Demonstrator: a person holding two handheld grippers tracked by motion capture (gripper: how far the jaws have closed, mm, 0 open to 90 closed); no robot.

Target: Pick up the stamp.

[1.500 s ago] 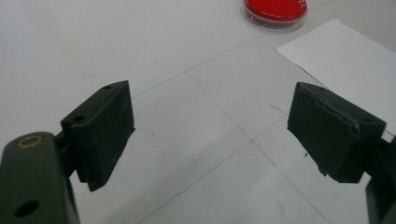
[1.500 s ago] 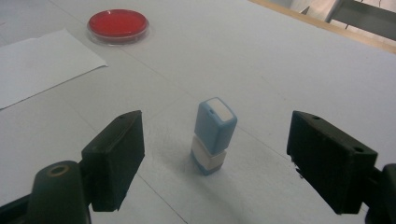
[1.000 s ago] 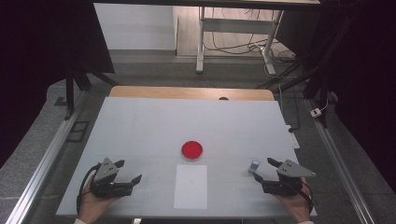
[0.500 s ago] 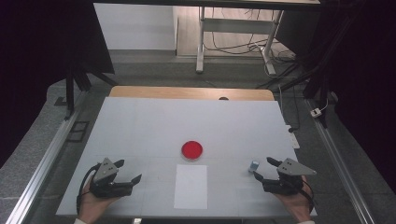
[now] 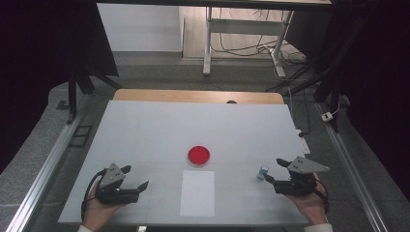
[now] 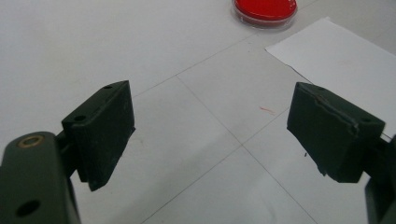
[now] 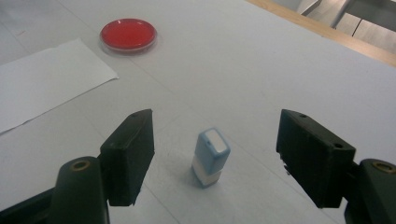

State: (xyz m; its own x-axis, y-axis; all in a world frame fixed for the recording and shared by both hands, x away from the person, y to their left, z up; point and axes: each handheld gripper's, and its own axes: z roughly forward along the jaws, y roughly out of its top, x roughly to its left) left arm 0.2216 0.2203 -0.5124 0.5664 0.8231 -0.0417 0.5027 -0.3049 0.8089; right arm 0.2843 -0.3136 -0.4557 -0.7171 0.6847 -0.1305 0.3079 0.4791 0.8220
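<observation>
right gripper (image 7: 212, 154) wide open, empty | small blue stamp (image 7: 211, 157) upright between jaws | risk: off-centre closing could topple it

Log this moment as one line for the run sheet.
right tool: open, astride upright blue-white stamp, no contact | left tool: open, over bare table | red dish, paper sheet: untouched

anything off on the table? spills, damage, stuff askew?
Nothing spilled or askew. Small oddities: a faint red mark on the table near the paper, and a chipped pad on the left gripper.
</observation>
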